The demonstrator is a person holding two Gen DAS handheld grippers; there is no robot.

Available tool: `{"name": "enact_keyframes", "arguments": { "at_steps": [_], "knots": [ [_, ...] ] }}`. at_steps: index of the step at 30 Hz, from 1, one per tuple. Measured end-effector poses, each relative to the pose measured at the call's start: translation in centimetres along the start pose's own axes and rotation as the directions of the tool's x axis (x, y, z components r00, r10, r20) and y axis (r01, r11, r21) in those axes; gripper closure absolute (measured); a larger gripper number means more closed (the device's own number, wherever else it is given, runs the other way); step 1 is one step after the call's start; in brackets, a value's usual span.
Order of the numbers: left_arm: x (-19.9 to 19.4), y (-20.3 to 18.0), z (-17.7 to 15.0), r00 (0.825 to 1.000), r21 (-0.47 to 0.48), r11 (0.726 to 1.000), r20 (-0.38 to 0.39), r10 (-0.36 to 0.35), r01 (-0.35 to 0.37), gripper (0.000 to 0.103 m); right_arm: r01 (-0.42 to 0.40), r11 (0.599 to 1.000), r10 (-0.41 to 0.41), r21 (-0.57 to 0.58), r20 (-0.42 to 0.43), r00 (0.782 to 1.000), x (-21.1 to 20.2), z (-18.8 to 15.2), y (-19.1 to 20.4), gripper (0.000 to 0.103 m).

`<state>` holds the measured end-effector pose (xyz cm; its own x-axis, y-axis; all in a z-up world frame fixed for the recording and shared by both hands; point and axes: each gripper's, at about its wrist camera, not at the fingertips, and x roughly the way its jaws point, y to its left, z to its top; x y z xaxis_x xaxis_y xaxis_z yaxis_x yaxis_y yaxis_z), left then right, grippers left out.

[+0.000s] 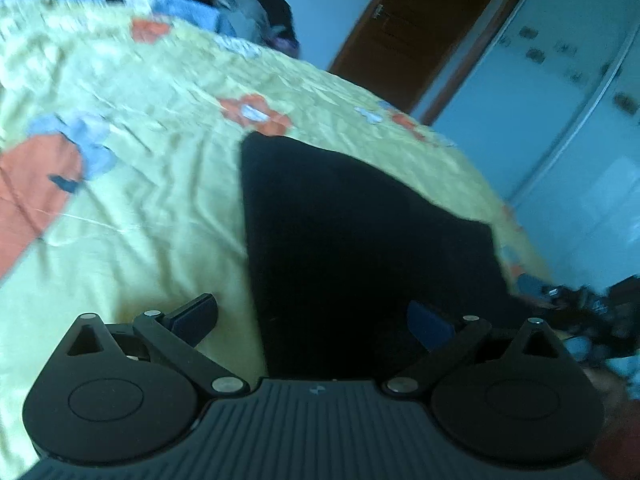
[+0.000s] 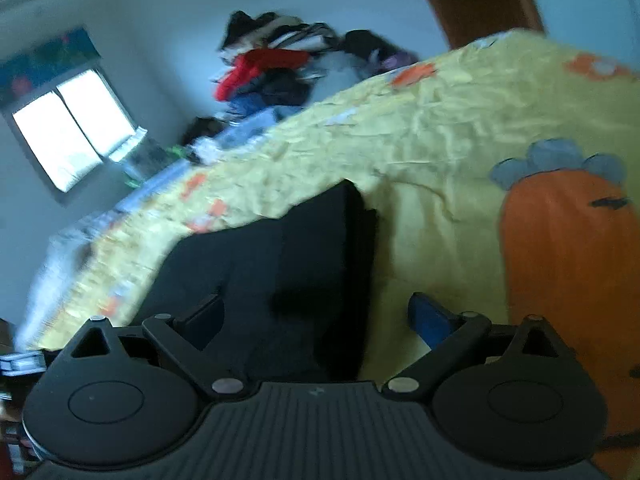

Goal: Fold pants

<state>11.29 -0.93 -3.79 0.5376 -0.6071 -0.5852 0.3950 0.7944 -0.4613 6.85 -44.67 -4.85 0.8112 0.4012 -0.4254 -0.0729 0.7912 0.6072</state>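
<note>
Two grippers hang over black pants (image 1: 360, 248) that lie flat on a bed, on a yellow bedspread (image 1: 152, 208) printed with orange and blue shapes. From the left wrist camera, the left gripper (image 1: 312, 320) has its fingers spread wide with nothing between them; one finger (image 1: 196, 316) sits over the yellow cloth just beside the pants' edge, the other (image 1: 428, 324) over the black fabric. From the right wrist camera, the right gripper (image 2: 316, 320) is likewise spread wide and empty, its left finger (image 2: 208, 320) over the pants and its blue-padded finger (image 2: 430, 320) over the bedspread beside them. In that view the pants appear folded over, with an upper layer and a straight edge running up the frame. A large orange carrot print (image 2: 572, 280) lies to the right of them. Behind the bed are a heap of mixed clothes (image 2: 280, 68), a bright window (image 2: 68, 136) and a brown wooden door (image 1: 416, 32). Both views are blurred.
</note>
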Motion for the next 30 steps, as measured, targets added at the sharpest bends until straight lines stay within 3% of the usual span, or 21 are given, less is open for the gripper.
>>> {"name": "enact_keyframes", "arguments": {
  "at_steps": [6,9,12,13,14,15,16,18,20,27,30],
  "knots": [
    [1.9,0.8,1.5,0.994,-0.056,0.993,-0.017,-0.108,0.106,0.001,-0.169,0.985,0.173,0.046,-0.087,0.981,2.5,1.7,-1.2,0.003],
    [2.6,1.0,1.9,0.991,-0.101,0.986,-0.009,-0.131,0.129,0.002,-0.200,0.978,0.207,0.062,-0.120,0.971,3.3,2.5,-1.3,0.004],
    [3.3,1.1,2.2,0.988,-0.132,0.979,0.002,-0.157,0.156,0.009,-0.213,0.975,0.220,0.060,-0.135,0.966,4.0,2.7,-0.8,0.007],
    [3.4,1.1,2.3,0.987,-0.135,0.978,0.000,-0.160,0.158,0.027,-0.207,0.977,0.213,0.057,-0.140,0.967,4.4,2.7,-0.6,0.012],
    [3.7,1.1,2.3,0.988,-0.141,0.979,-0.014,-0.151,0.148,0.051,-0.190,0.980,0.196,0.053,-0.146,0.970,4.7,2.6,-0.4,0.033],
    [3.8,1.2,2.1,0.993,-0.136,0.984,-0.013,-0.120,0.117,0.060,-0.159,0.986,0.165,0.051,-0.150,0.975,5.1,2.5,-0.3,0.060],
    [3.7,1.3,2.1,0.996,-0.132,0.987,-0.010,-0.091,0.089,0.075,-0.142,0.988,0.148,0.053,-0.147,0.978,5.2,2.3,-0.4,0.066],
    [3.3,2.0,1.9,0.995,-0.161,0.982,0.007,-0.095,0.095,0.087,-0.143,0.988,0.149,0.059,-0.126,0.981,4.9,2.0,-0.4,0.069],
    [2.6,2.4,1.7,0.994,-0.176,0.979,0.035,-0.103,0.107,0.090,-0.144,0.988,0.149,0.054,-0.108,0.983,4.5,1.9,-0.1,0.071],
    [0.0,0.3,3.0,0.987,-0.050,0.996,0.148,-0.067,0.075,0.091,-0.202,0.979,0.201,-0.014,-0.045,0.978,3.3,3.6,4.2,0.073],
    [-1.7,-0.1,4.2,0.977,0.022,1.000,0.211,-0.023,0.019,0.091,-0.230,0.972,0.228,-0.051,-0.033,0.973,3.9,4.8,6.0,0.073]
  ]
}}
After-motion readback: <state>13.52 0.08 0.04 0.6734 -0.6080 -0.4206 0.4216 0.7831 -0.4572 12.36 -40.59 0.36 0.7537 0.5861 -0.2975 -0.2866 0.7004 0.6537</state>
